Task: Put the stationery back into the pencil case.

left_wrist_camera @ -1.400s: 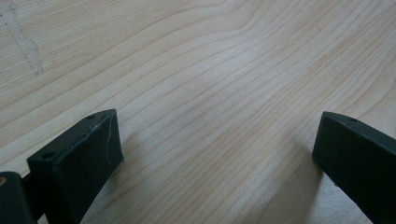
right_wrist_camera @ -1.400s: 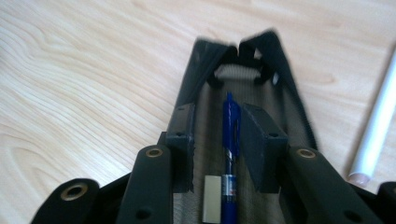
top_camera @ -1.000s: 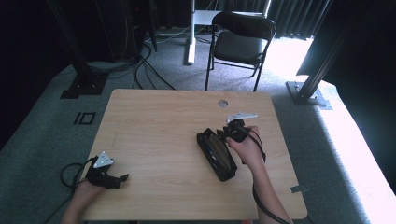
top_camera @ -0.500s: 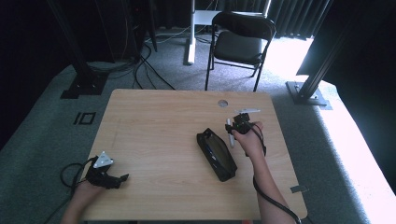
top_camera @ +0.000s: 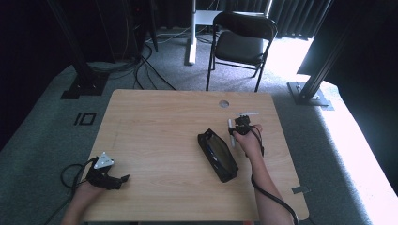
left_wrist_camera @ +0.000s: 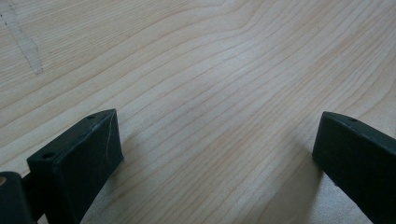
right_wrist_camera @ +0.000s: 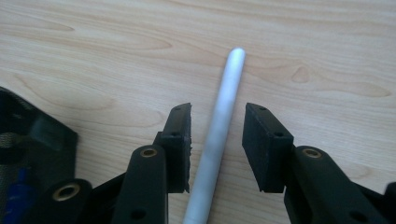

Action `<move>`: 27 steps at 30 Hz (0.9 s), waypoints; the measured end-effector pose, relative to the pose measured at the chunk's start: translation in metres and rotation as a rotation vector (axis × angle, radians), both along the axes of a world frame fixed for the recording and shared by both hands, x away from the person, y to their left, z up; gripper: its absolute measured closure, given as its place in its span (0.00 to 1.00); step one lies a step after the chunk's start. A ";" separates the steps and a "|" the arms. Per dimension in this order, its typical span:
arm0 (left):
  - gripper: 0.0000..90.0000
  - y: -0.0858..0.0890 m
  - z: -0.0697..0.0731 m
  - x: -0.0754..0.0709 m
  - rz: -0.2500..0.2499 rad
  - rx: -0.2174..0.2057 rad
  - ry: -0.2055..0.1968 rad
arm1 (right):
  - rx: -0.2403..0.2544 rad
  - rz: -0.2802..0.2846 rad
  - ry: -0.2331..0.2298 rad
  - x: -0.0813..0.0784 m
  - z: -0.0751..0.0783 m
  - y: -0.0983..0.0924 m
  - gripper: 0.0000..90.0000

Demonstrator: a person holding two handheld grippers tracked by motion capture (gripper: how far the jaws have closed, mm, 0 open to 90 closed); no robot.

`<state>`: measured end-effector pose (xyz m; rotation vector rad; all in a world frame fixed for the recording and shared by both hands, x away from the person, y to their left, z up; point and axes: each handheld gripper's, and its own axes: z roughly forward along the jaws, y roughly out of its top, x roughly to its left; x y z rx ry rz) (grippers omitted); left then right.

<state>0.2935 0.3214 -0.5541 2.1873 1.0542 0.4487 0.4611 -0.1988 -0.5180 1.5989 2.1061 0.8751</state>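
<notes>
Pen, near end cut off

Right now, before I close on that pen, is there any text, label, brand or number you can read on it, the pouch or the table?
No readable text in these pictures.
Pen: plain grey-white barrel, no print on the side that shows.
Pouch: black, no label legible; too small in the high view to be sure.
Table: bare wood grain, no markings.
Right claw pads: no lettering.

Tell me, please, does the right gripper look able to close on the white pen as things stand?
Probably yes: the white pen lies between the right gripper's open jaws, with small gaps either side and nothing blocking.
</notes>
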 end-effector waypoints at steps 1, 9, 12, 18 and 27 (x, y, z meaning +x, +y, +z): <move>0.02 0.000 0.000 0.000 0.000 0.000 0.000 | -0.003 -0.002 0.005 0.001 -0.002 0.000 0.70; 0.02 0.000 0.000 0.000 0.000 0.000 0.000 | -0.033 -0.008 0.033 0.006 -0.015 0.005 0.75; 0.02 0.000 0.000 0.000 0.000 0.000 0.000 | -0.043 -0.014 0.035 0.006 -0.018 0.005 0.77; 0.02 0.000 0.000 0.000 0.000 0.000 0.000 | -0.066 -0.034 0.044 0.004 -0.017 0.005 0.86; 0.02 0.000 0.000 0.000 0.000 0.000 0.000 | 0.009 -0.060 0.068 0.001 -0.011 -0.004 0.87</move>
